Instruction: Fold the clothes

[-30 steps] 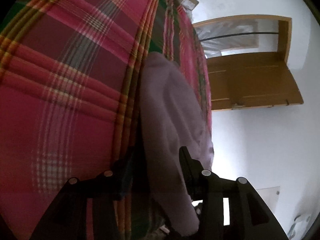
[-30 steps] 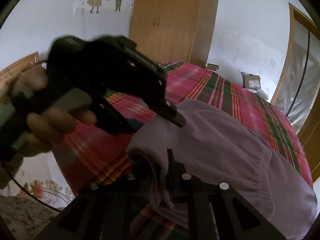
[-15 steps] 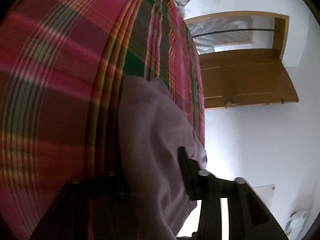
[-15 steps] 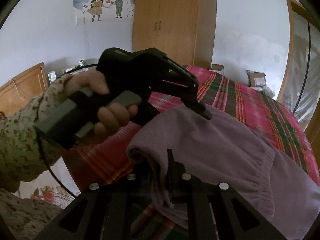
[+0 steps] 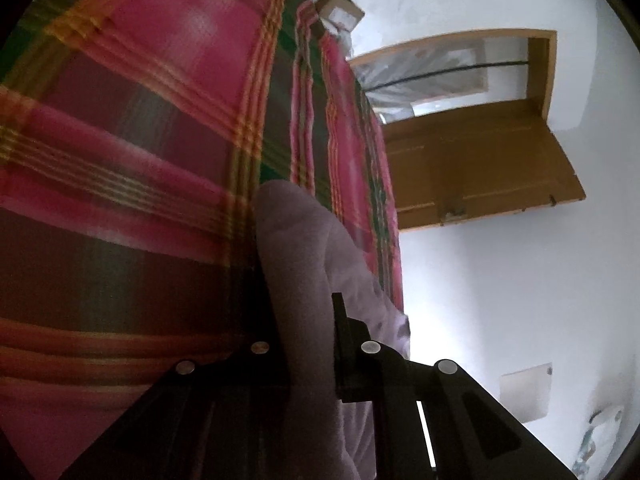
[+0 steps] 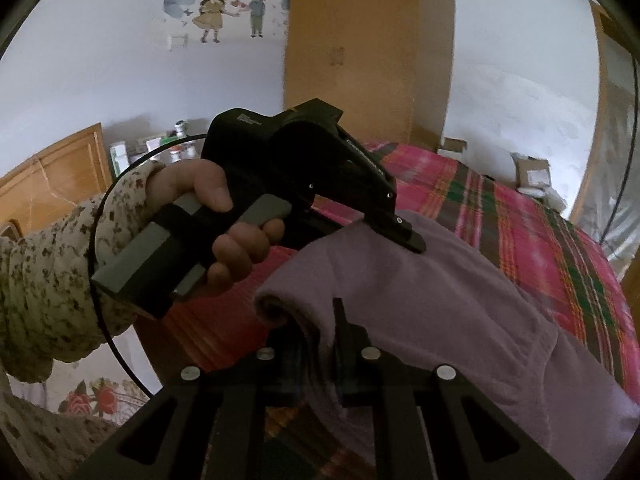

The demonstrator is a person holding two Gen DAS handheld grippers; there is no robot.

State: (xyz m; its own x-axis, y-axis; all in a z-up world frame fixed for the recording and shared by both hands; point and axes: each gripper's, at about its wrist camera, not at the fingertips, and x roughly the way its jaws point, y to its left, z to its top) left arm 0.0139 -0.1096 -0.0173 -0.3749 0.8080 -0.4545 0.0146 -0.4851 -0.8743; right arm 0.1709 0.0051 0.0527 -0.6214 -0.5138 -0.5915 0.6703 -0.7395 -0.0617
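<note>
Lifted and carried across the bed over the last second: left gripper point(image 5: 304, 320), seen a second ago low and close beside the right one, now higher and further over the plaid bedspread point(image 5: 132, 184), its fingertip point(image 6: 408, 236) riding on the top fold of the lavender garment point(image 6: 420, 300). Left hand point(image 6: 224, 232) visible now in full around the grey grip, patterned sleeve point(image 6: 44, 272) behind it. In the left wrist view, plaid stripes shifted and blurred, the pale ridge of cloth narrower and running further up the frame. Likely meaning: an edge being drawn over for a fold, not yet laid down. Both pairs of tongs pinched together on the garment, thick cloth bunched between the fingers; right gripper point(image 6: 316, 336) gripping a rolled corner near the bed's edge. Garment itself mostly spread on the bedspread, near side raised off it by both grips. Soft, fleecy, thick knit, matte, with a gathered seam toward the right; rounded rolls rather than sharp creases, so probably springy and slow to hold a fold. Bedspread thin, flat woven, pink with green and yellow bands. Behind, a smooth wooden wardrobe point(image 6: 368, 52) and an open wooden door point(image 5: 480, 168).
</note>
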